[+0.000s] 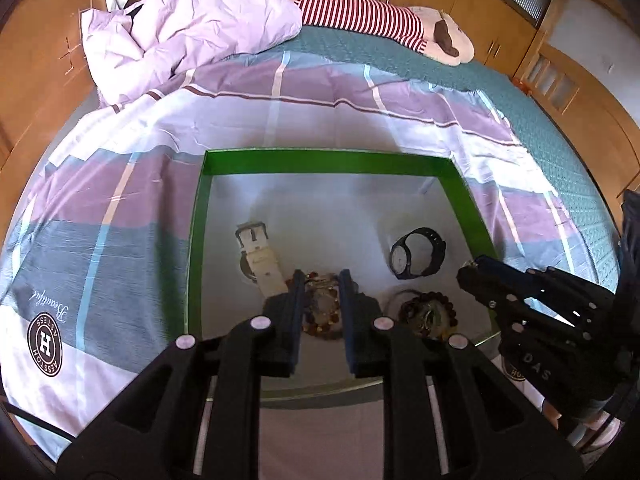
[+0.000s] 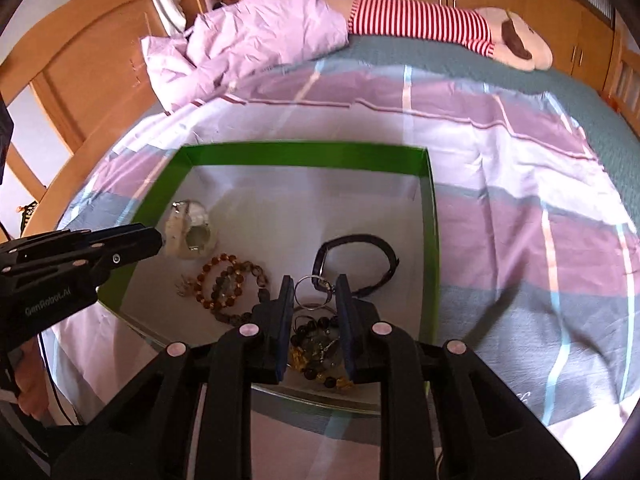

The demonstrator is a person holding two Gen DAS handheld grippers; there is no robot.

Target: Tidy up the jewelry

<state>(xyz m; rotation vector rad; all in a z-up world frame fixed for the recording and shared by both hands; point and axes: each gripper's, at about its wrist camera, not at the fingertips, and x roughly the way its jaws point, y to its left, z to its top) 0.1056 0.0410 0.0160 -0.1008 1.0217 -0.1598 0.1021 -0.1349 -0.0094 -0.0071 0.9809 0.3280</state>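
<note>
A green-walled box (image 1: 320, 160) (image 2: 304, 154) lies on the bed. It holds a white watch (image 1: 260, 258) (image 2: 190, 232), a black watch (image 1: 416, 254) (image 2: 360, 260), brown bead bracelets (image 1: 324, 312) (image 2: 228, 284) and a pile of dark beads (image 1: 430, 310) (image 2: 316, 344). My left gripper (image 1: 322, 284) is open above the brown bead bracelets. My right gripper (image 2: 314, 288) is open over the dark bead pile, with a silver ring (image 2: 310, 284) between its fingertips; I cannot tell if the ring is touched. Each gripper shows in the other's view, the right (image 1: 472, 272) and the left (image 2: 156, 240).
The box rests on a purple, white and grey plaid sheet (image 1: 120, 200) (image 2: 520, 200). A crumpled lilac duvet (image 1: 192, 32) (image 2: 260, 36) and a striped plush toy (image 1: 380, 20) (image 2: 440, 24) lie at the far side. Wooden furniture (image 1: 40, 60) surrounds the bed.
</note>
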